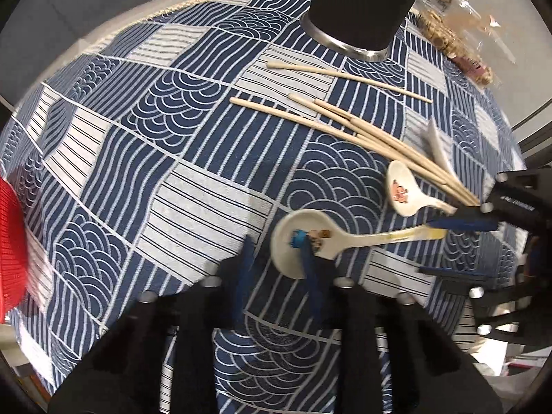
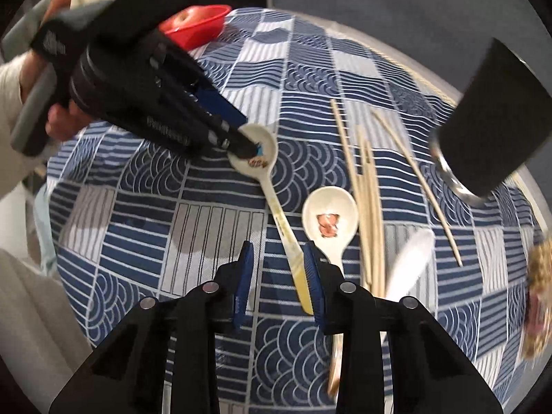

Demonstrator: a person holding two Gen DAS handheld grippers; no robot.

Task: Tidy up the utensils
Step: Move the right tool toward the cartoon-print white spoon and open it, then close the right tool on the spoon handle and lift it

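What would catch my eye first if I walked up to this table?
Probably the bold blue-and-white patterned tablecloth, then the two white ceramic spoons lying side by side in the middle, with loose wooden chopsticks scattered beside them. A tall black cup stands past the chopsticks, and a red bowl sits at the far edge.

The desk (image 1: 193,186) wore a blue patterned cloth; chopsticks (image 1: 348,127) lay at two o'clock, two spoons (image 1: 310,241) beside them, a black cup (image 1: 362,10) at twelve, a red bowl (image 1: 10,252) at nine.
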